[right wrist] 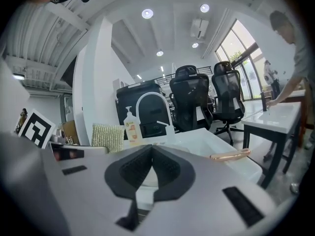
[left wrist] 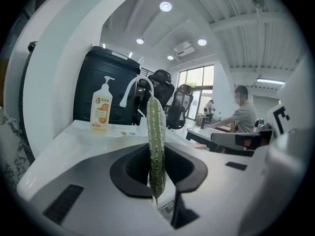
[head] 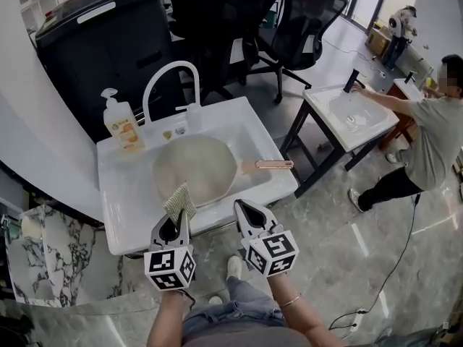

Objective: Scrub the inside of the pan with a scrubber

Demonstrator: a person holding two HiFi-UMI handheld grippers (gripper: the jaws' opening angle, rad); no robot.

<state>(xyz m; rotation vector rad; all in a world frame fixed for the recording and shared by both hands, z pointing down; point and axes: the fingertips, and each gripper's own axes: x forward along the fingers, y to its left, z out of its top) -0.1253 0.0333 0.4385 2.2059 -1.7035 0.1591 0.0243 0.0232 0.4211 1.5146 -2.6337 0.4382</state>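
Pan (head: 194,166) lies in the white sink (head: 126,208), open side up, with its handle (head: 269,165) pointing right across the basin. Its inside is pale; whether that is water or soap is hard to tell from the head view. The scrubber (head: 179,199), a green-gold pad, stands upright above the sink's near rim, just in front of the pan's near edge. The left gripper (head: 176,221) is clamped on its lower end. The right gripper (head: 244,212) is held just beside the left one, over the same front rim, its jaws closed tip to tip with nothing between them. A soap bottle (head: 121,123) stands at the sink's back left corner, and the arched faucet (head: 171,84) rises just to its right. Behind the sink are a dark cabinet (head: 101,42) and black chairs (head: 300,27). Well apart at the right, a person (head: 428,137) leans over a second sink (head: 351,114).
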